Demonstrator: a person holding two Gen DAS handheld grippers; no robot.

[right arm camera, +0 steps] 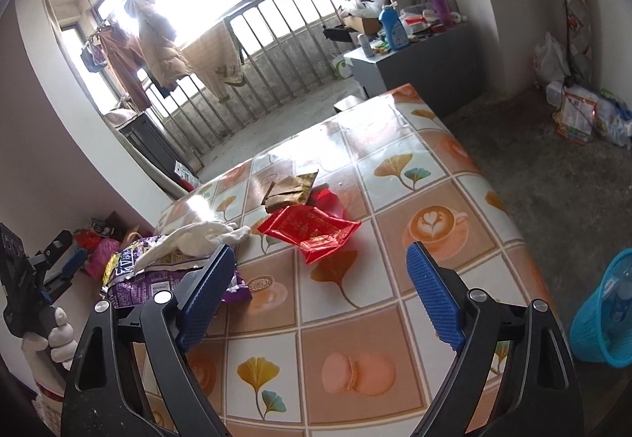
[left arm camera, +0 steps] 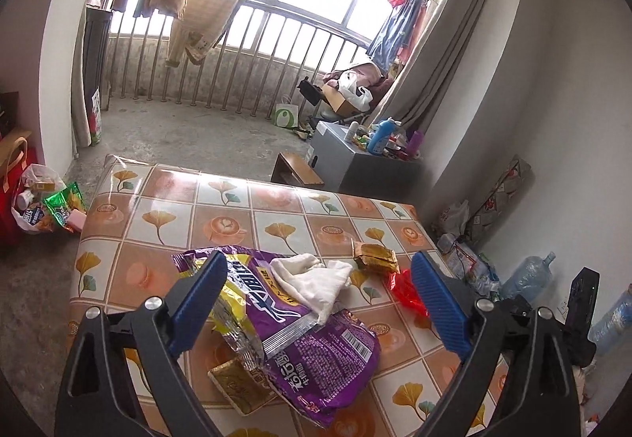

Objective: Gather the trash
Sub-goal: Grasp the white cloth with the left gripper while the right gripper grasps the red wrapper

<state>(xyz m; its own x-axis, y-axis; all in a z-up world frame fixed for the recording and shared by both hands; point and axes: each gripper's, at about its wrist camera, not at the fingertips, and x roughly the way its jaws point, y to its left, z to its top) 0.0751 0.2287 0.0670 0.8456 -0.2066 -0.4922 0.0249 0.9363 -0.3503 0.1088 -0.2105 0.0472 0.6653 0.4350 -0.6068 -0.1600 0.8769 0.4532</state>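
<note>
On the patterned table [left arm camera: 166,224] lies a purple snack bag [left arm camera: 312,350] with a white crumpled cloth [left arm camera: 316,279] on top and a gold packet [left arm camera: 241,385] beside it. Further off are a gold wrapper [left arm camera: 375,255] and a red wrapper [left arm camera: 407,289]. My left gripper [left arm camera: 319,258] hangs open over the purple bag and the cloth, with nothing pinched. In the right wrist view my right gripper [right arm camera: 320,250] stands open just short of the red wrapper [right arm camera: 312,229], with the gold wrapper [right arm camera: 292,192] behind it. The left gripper [right arm camera: 67,251] shows at the far left, held by a gloved hand [right arm camera: 59,334].
A blue mesh basket [right arm camera: 608,310] stands on the floor right of the table. A white plastic bag of rubbish [left arm camera: 35,200] lies on the floor at the left. Behind the table are a wooden stool [left arm camera: 296,170] and a grey cabinet [left arm camera: 379,168] with bottles. Water bottles [left arm camera: 529,275] line the right wall.
</note>
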